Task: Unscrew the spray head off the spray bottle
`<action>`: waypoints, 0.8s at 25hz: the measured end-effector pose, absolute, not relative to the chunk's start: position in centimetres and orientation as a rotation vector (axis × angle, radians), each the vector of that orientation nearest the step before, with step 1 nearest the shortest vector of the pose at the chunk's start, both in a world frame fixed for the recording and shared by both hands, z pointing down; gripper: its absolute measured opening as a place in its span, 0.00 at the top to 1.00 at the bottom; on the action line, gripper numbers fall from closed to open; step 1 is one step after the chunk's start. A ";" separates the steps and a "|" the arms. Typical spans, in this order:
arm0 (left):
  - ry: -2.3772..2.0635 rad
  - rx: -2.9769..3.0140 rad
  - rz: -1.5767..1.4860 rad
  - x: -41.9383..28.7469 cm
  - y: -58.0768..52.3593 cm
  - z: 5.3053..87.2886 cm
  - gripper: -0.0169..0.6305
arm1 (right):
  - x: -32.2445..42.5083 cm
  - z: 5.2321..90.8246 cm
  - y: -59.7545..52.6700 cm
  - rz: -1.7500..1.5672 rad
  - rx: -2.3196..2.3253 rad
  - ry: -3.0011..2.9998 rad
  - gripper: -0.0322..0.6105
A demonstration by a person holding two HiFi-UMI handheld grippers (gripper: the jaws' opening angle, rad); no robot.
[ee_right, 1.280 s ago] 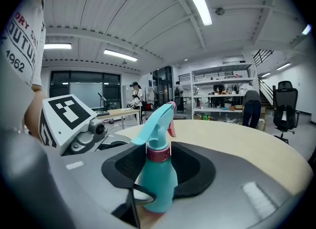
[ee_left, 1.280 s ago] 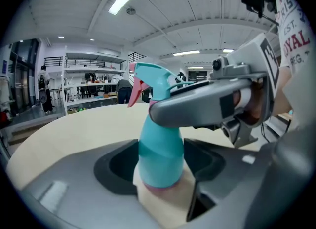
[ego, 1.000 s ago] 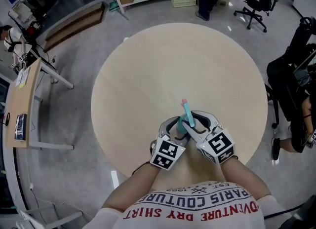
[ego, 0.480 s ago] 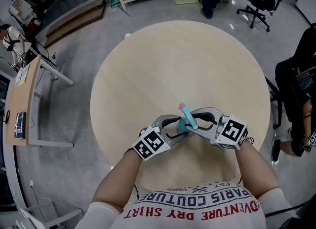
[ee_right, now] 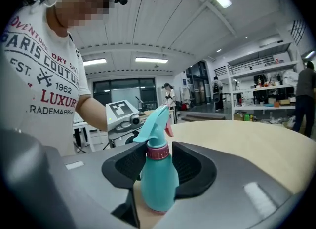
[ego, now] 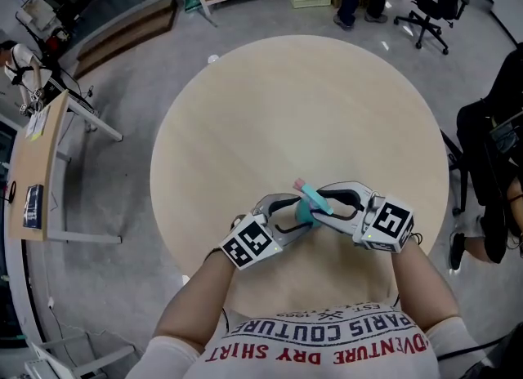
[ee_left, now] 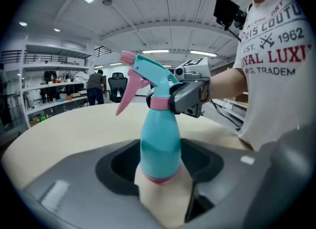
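The spray bottle [ee_left: 160, 139] is upright at the near edge of the pale round bench [ego: 286, 108]. It is a small teal plastic flask with smooth, rounded walls, a ribbed pink collar [ee_right: 158, 152] and a teal spray head [ee_left: 148, 72] with a pink trigger. It looks light, thin-walled and slick, likely to spin or dent under a hard clamp, so the body is best held low and the ridged collar turned. The left gripper [ee_left: 160, 161] has just been closing its jaws, which now press the lower body from both sides, while the right gripper [ee_right: 159, 158] brackets the collar, its jaws just eased open to leave a sliver of gap at one pad.
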State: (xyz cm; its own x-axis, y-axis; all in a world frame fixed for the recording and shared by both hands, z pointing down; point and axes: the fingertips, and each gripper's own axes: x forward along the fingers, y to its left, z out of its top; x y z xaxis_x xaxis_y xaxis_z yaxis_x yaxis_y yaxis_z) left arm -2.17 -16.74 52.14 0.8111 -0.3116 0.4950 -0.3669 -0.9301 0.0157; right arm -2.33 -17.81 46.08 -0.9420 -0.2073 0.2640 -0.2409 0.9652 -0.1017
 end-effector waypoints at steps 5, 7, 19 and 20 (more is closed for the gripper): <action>-0.763 2.846 0.680 -2.1 -16.8 52.4 0.59 | -1.4 45.7 -18.6 0.235 0.781 -2.834 0.61; -0.859 2.828 0.656 -2.0 -16.7 52.3 0.59 | -1.6 45.6 -18.5 0.243 0.898 -2.797 0.61; -1.105 2.769 0.617 -1.1 -17.2 52.2 0.52 | -2.0 46.1 -19.1 0.130 1.089 -2.672 0.73; -1.088 2.771 0.608 -0.9 -17.3 52.2 0.48 | -2.0 46.1 -19.1 0.140 1.082 -2.677 0.74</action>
State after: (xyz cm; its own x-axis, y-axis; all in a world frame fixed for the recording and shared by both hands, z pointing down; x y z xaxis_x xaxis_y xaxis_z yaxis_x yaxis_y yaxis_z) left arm -0.87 -17.30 52.23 0.6643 -0.6311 0.4006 -0.6722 -0.7387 -0.0491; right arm -1.97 -19.06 46.14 -0.6929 -0.6702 0.2660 -0.6942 0.7197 0.0048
